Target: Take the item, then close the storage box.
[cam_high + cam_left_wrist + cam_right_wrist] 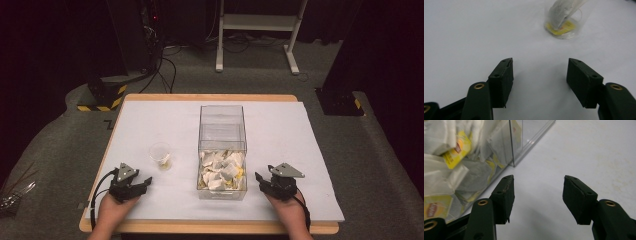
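Dark room, white-covered table (280, 130), perhaps teabags in box (222, 150); left claw (141, 184), right claw (261, 181) released.

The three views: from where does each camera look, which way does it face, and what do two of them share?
High view: above the person's side, facing forward and down on the table; both hands hold the left gripper and right gripper.
Left gripper view: rides the left gripper, facing the plastic cup; open jaws show.
Right gripper view: rides the right gripper, beside the clear box; open jaws show.
Shared: both gripper views show tea bags.

Bright, even overhead light on the table (280, 125), dark surroundings, soft close-up blur.
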Tool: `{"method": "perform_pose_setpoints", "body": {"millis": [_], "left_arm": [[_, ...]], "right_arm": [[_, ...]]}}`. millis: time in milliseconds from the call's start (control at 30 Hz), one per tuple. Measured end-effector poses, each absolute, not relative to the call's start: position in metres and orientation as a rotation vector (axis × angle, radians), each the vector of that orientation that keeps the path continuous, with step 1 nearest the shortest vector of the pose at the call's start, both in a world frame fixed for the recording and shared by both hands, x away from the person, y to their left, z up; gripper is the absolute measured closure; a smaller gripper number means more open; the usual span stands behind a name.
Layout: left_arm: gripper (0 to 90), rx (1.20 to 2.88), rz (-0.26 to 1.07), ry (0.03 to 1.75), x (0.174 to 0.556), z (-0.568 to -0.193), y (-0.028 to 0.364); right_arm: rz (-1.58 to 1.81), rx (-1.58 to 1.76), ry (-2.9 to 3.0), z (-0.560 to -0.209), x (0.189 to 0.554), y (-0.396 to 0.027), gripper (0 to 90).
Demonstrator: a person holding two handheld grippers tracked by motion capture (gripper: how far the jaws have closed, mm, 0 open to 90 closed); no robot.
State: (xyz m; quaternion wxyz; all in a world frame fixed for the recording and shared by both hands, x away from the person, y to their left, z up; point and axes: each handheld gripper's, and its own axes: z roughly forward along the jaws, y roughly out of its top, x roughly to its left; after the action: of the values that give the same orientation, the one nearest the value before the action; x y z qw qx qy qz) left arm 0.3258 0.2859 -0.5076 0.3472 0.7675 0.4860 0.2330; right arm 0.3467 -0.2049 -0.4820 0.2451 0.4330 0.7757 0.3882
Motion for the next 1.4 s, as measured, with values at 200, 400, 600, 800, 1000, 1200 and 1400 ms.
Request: {"method": "perform_pose_setpoints", "body": {"millis": [200, 400, 600, 800, 1000, 1200, 1400], "left_arm": [[35.3, 1.989, 0.584, 1.269, 0.326, -0.508, 0.286], [32.5, 1.993, 0.589, 1.268, 0.325, -0.508, 0.286], [32.1, 1.992, 0.584, 1.268, 0.325, -0.508, 0.286], [31.7, 1.993, 0.583, 1.265, 0.325, -0.508, 0.286], [31.4, 1.993, 0.582, 1.269, 0.325, -0.508, 0.285], [31.2, 1.991, 0.581, 1.271, 0.325, -0.508, 0.285], [31.3, 1.991, 0.582, 1.271, 0.325, -0.508, 0.285]], "right_arm": [[1.113, 1.170, 2.105, -0.473, 0.342, -0.204, 41.7], [1.166, 1.132, 2.098, -0.463, 0.338, -0.202, 39.6], [1.204, 1.103, 2.083, -0.454, 0.333, -0.200, 38.6], [1.227, 1.090, 2.060, -0.444, 0.326, -0.198, 38.1], [1.255, 1.063, 2.067, -0.439, 0.322, -0.194, 37.9], [1.303, 1.062, 2.067, -0.435, 0.318, -0.193, 37.5], [1.316, 1.048, 2.064, -0.432, 0.313, -0.193, 36.8]]}}
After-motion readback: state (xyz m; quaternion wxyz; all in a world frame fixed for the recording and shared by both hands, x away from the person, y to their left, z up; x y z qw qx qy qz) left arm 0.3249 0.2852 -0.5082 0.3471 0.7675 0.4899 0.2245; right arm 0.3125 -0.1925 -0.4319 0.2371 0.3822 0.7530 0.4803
